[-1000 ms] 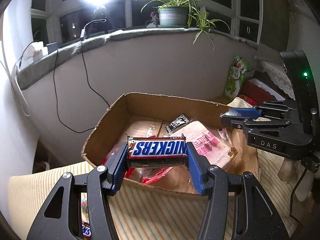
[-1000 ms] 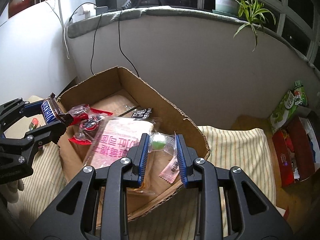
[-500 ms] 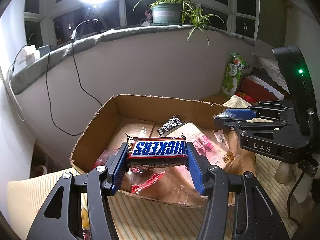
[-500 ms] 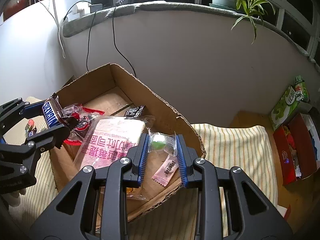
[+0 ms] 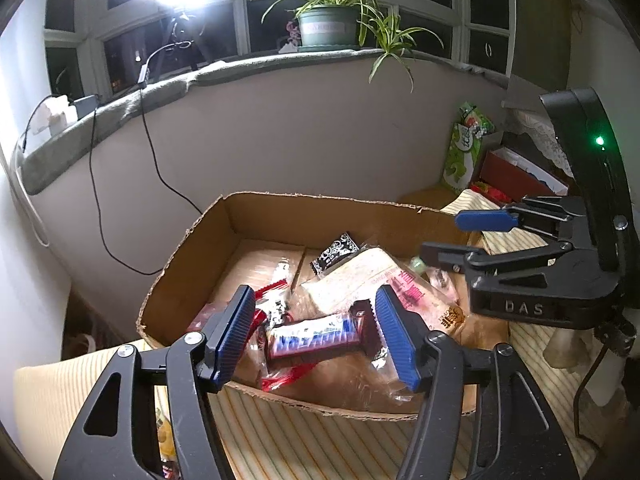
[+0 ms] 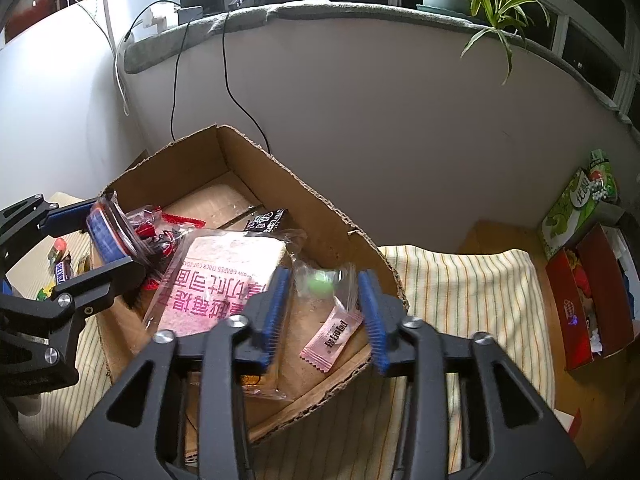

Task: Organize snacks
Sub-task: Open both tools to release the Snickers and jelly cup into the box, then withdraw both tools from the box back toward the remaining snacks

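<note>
Now | left claw (image 5: pixel 316 336) opening, chocolate bar (image 5: pixel 320 338) dropping free between its pads, lying crosswise | right claw (image 6: pixel 324 312) opening, green candy (image 6: pixel 322 283) slipping loose | both over box (image 5: pixel 320 208)

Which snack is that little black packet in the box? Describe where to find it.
Start at the open cardboard box on the striped cloth. On its bare floor toward the far wall, just beyond the big pink-lettered bread bag, lies the small packet. It is the only black wrapper, with white swirly print.
</note>
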Tool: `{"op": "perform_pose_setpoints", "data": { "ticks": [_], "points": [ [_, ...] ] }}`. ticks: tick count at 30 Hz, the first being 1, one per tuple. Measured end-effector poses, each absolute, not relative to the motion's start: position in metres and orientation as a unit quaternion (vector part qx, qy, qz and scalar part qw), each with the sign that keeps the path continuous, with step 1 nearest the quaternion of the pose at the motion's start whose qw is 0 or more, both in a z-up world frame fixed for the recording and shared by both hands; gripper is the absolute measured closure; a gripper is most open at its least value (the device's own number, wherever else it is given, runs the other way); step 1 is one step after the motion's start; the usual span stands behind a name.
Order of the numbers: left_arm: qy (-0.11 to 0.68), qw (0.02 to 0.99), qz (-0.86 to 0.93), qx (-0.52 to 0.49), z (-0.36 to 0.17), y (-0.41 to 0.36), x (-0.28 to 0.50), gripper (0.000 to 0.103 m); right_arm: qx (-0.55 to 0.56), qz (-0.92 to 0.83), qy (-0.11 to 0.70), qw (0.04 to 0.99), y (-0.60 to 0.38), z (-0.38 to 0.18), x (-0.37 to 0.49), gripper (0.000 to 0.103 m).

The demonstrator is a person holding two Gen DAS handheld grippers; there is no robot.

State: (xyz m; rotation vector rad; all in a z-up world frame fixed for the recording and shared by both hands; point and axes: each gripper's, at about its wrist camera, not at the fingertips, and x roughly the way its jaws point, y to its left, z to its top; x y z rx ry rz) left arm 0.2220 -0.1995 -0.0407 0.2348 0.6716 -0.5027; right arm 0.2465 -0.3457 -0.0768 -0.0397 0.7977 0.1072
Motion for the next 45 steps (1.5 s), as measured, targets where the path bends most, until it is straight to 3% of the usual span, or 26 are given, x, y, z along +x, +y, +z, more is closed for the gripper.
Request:
{"op": "perform_pose_setpoints", "data": {
  "ticks": [1,9,32,45],
  "points": [
    [0.324,0.907,-0.243,0.114,-0.04,-0.199,0.222,0.037,-0.021,0.051,0.386,0.921,-0.345,-0.076,0.246,0.04],
    [0.321,0.909,-0.24,0.116,-0.037,-0.197,0.218,0.029,-0.029,0.044,0.374,0.926,-0.343,-0.07,0.242,0.017],
    [0.289,0.925,-0.227,0.1,-0.004,-0.162,0.172,0.026,-0.023,0.053,0.359,0.932,-0.325,-0.045,0.208,0.016],
    [0.281,0.937,-0.195,0.079,0.004,-0.105,0.137,0.026,-0.031,0.093,0.342,0.935,-0.284,-0.032,0.174,0.016]
  ]
}}
